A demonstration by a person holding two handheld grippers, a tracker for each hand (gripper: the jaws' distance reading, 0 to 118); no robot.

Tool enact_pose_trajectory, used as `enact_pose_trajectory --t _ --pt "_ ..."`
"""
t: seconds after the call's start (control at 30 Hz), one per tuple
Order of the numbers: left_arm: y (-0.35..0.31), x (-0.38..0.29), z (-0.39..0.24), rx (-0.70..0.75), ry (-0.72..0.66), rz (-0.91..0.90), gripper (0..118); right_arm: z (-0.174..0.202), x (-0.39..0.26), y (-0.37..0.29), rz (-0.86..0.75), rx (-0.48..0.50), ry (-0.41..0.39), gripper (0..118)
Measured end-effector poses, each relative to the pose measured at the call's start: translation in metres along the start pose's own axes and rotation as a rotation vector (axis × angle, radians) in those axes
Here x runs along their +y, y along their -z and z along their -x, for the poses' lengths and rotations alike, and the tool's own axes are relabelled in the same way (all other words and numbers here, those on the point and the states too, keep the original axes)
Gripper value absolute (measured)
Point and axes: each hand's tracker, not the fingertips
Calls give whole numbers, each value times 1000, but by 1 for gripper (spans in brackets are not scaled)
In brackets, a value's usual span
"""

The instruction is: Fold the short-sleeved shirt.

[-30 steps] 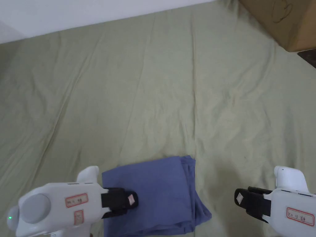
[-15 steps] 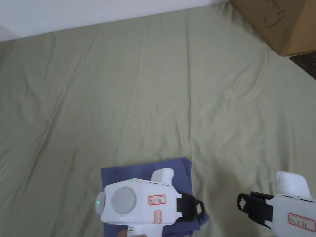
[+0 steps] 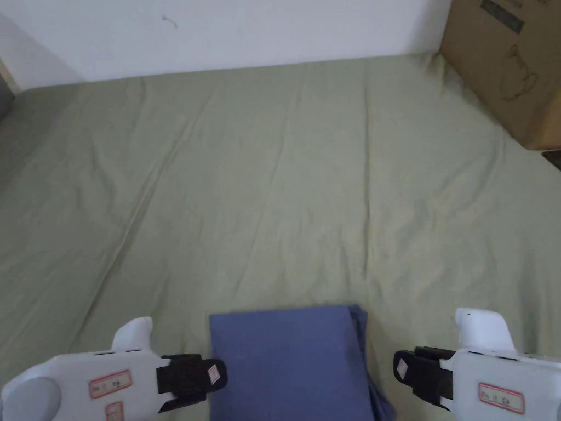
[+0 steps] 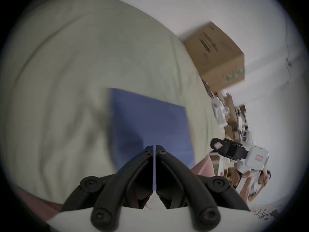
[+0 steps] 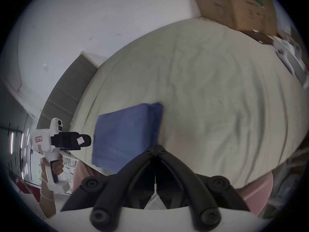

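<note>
Shirt (image 3: pixel 290 362) is blue, folded into a compact rectangle, lying flat on the pale green bed sheet (image 3: pixel 285 181) at the near edge of the bed, between the two claws. Folded layers stack up along its right edge; top face is smooth. Left claw (image 3: pixel 218 374) sits just beside the shirt's left edge, tip pointing at it, not on the fabric as far as head view shows; contact with the edge can't be confirmed. Right claw (image 3: pixel 401 368) is off the shirt's right side with a strip of bare sheet between, also pointing inward. Left gripper view: own jaws of the left claw (image 4: pixel 154 147) are pressed together with only a hairline slit, nothing clamped, shirt (image 4: pixel 150 125) lying ahead of the tips; picture is motion-blurred. Right gripper view: jaws of the right claw (image 5: pixel 155 149) are likewise closed up on nothing, shirt (image 5: pixel 123 133) ahead and to the left, left claw (image 5: pixel 87 140) visible beyond it with a hand (image 5: pixel 57 167) on its grip. Cardboard box (image 3: pixel 509 60) stands at the far right corner of the bed against the white wall (image 3: pixel 219 33), well apart from the shirt.
</note>
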Motion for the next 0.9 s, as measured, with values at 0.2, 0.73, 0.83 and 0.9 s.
enact_pose_trajectory --t 0.2,0.73,0.83,0.9 --pt "-24 -27 32 -15 -80 -36 2 71 16 61 60 28 -200 0" --pt "61 0 54 -310 -221 77 116 80 0 111 178 -167 -243 0" --pt "70 5 42 -349 -227 111 114 79 0 110 180 -166 -236 0" --pt "73 6 40 -341 -218 118 69 79 1 108 182 -164 -221 0"
